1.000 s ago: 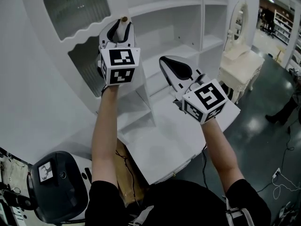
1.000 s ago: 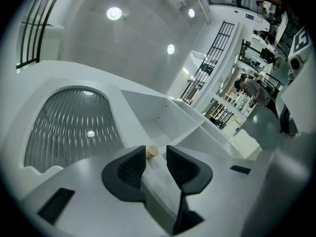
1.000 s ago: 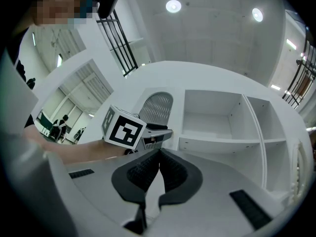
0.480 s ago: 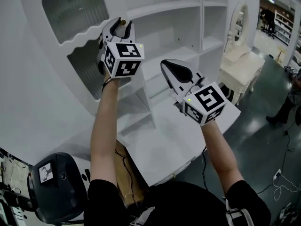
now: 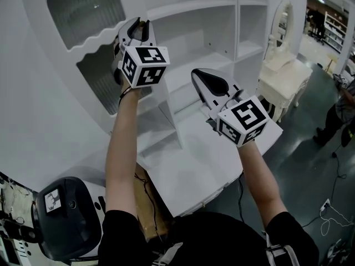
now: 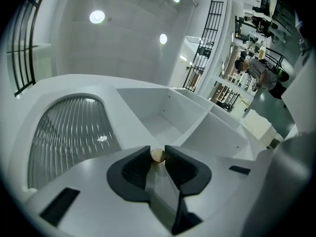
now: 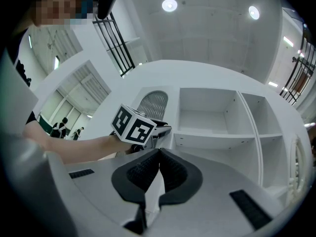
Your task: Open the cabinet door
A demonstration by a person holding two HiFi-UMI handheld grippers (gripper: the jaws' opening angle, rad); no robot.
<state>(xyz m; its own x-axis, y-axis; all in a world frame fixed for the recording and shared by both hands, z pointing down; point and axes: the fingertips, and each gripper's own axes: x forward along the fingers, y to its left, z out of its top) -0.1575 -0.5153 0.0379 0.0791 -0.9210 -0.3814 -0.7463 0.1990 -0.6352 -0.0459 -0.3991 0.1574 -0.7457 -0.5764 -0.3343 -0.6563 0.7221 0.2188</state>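
Head view: the left gripper (image 5: 140,29) is up at the edge of the white cabinet door (image 5: 95,35), next to the open shelves (image 5: 191,7). The right gripper (image 5: 204,79) hangs apart from it, lower and to the right. Left gripper view: the jaws have just been closing and now pinch the small tan knob (image 6: 157,155) between their pads, with the ribbed glass (image 6: 69,132) off to the left. Right gripper view: jaws pressed together, nothing between them.
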